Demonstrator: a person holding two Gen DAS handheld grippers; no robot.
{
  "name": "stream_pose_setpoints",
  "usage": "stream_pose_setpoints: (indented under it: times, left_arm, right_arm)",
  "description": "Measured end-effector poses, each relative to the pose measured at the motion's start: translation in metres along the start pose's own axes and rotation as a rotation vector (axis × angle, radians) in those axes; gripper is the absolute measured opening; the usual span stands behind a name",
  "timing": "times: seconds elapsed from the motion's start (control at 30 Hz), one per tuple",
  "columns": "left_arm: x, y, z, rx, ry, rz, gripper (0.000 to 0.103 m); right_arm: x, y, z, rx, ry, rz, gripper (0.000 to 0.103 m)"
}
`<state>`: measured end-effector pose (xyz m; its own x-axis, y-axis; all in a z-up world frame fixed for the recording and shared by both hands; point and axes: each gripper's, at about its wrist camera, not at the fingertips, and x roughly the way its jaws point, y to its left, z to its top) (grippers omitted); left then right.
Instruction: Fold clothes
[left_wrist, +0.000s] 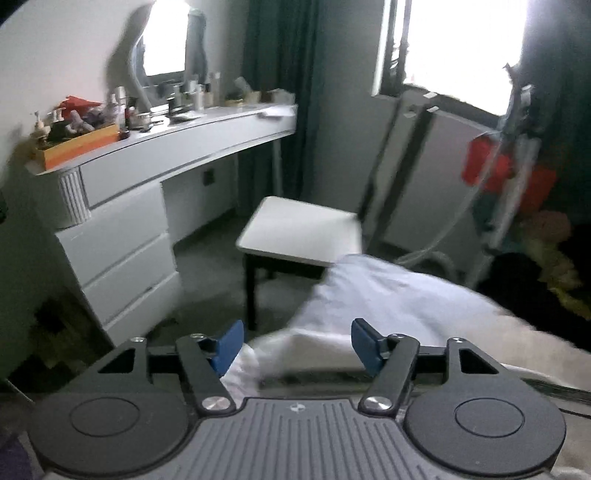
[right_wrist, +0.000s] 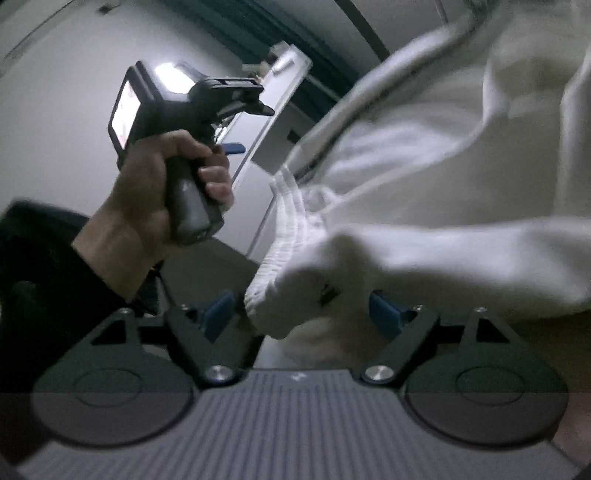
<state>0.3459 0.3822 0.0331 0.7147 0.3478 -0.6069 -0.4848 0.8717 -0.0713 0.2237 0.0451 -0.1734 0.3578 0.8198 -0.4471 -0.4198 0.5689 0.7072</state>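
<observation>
A white garment (right_wrist: 424, 206) with a ribbed cuff (right_wrist: 275, 254) hangs bunched in front of my right gripper (right_wrist: 302, 314). That gripper is open, its blue pads (right_wrist: 218, 314) wide apart, and a fold of the cuff end droops between them. In the left wrist view the same white cloth (left_wrist: 391, 306) lies ahead and below my left gripper (left_wrist: 297, 345), which is open with nothing pinched between its fingers. From the right wrist view, a hand (right_wrist: 155, 192) in a dark sleeve holds the left gripper (right_wrist: 245, 127) up, apart from the garment.
A white dressing table (left_wrist: 177, 147) with drawers and cluttered bottles stands at the left. A white stool (left_wrist: 299, 232) on black legs sits ahead on the grey floor. A bright window (left_wrist: 461, 44), a dark curtain (left_wrist: 280, 74) and red items (left_wrist: 491, 166) are beyond.
</observation>
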Motion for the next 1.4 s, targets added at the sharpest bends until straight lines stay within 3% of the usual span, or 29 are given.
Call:
stream_pose_setpoints:
  times: [0.23,0.43,0.53,0.7,0.83,1.03,1.27,1.4]
  left_arm:
    - [-0.133,-0.065,-0.045,0.067,-0.083,-0.154,0.071]
    - [-0.239,-0.121,-0.116,0.164,-0.143,-0.299,0.072]
    - [-0.281,-0.144,-0.158,0.176,-0.153,-0.385,0.072]
    - [-0.323,-0.178,-0.226,0.231,-0.212,-0.458,0.072]
    - [-0.317,-0.181,-0.267,0.225,-0.247,-0.477,0.073]
    - [-0.3,-0.18,-0.325,0.213,-0.29,-0.497,0.076]
    - [-0.265,-0.158,-0.338,0.232,-0.267,-0.42,0.077]
    - [-0.252,-0.158,-0.332,0.211,-0.24,-0.42,0.078]
  right_arm:
    - [-0.112,0.025,0.009,-0.16,-0.163,-0.15,0.083]
    - [-0.223,0.019,-0.004,-0.269,-0.332,-0.312,0.083]
    - [-0.262,0.005,-0.013,-0.313,-0.415,-0.385,0.083]
    - [-0.31,-0.028,-0.039,-0.394,-0.538,-0.53,0.083]
    - [-0.326,-0.057,-0.06,-0.455,-0.62,-0.576,0.083]
    - [-0.327,-0.102,-0.08,-0.432,-0.65,-0.63,0.082]
    - [-0.342,-0.113,-0.08,-0.412,-0.695,-0.623,0.082]
    - [-0.347,-0.116,-0.08,-0.401,-0.721,-0.649,0.082]
